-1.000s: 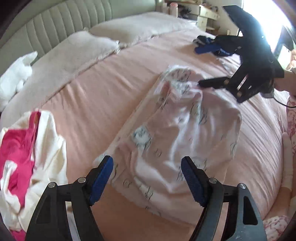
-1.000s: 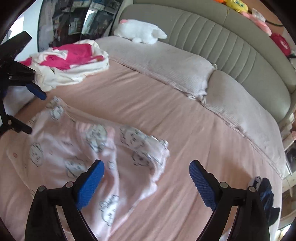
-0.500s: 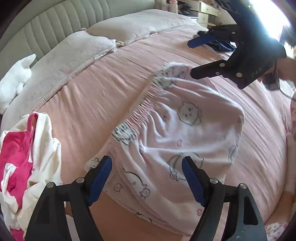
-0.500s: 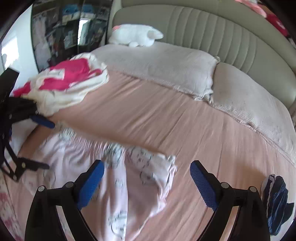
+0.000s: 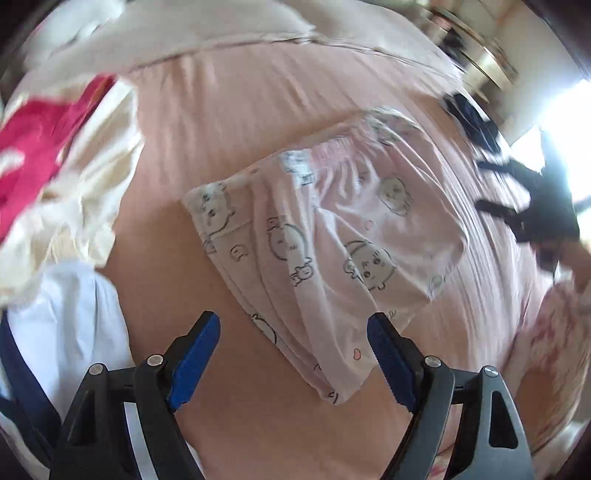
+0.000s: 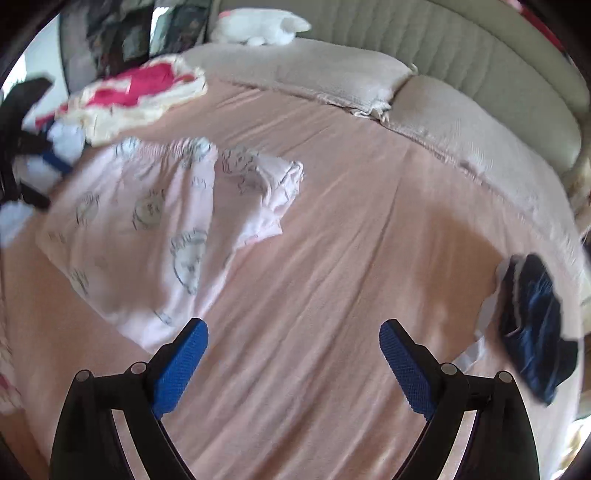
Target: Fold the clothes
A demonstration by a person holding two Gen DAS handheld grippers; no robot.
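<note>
A pale pink garment [image 5: 325, 236] printed with cartoon faces lies folded on the pink bed sheet [image 5: 229, 122]. My left gripper [image 5: 291, 321] points steeply down over its near corner; its jaws are opening, and the cloth lies below the blue pads without touching them. In the right wrist view the garment [image 6: 147, 221] lies to the left, one bunched end [image 6: 273, 173] sticking out. My right gripper [image 6: 293, 326] stands open over bare sheet beside the garment, nothing between its fingers. Each gripper shows blurred at the other view's edge: the right gripper [image 5: 535, 206], the left gripper [image 6: 22, 147].
A heap of cream and magenta clothes [image 6: 136, 96] lies at the bed's left, with a white cloth [image 5: 70, 314] beside it. A dark blue garment [image 6: 535, 325] sits at the right edge. Two grey pillows [image 6: 314, 74] and a white plush toy [image 6: 258, 26] line the padded headboard.
My left gripper rolled and moved in over the garment's near corner. My right gripper moved rightward off the garment to bare sheet. The garment now lies flatter.
</note>
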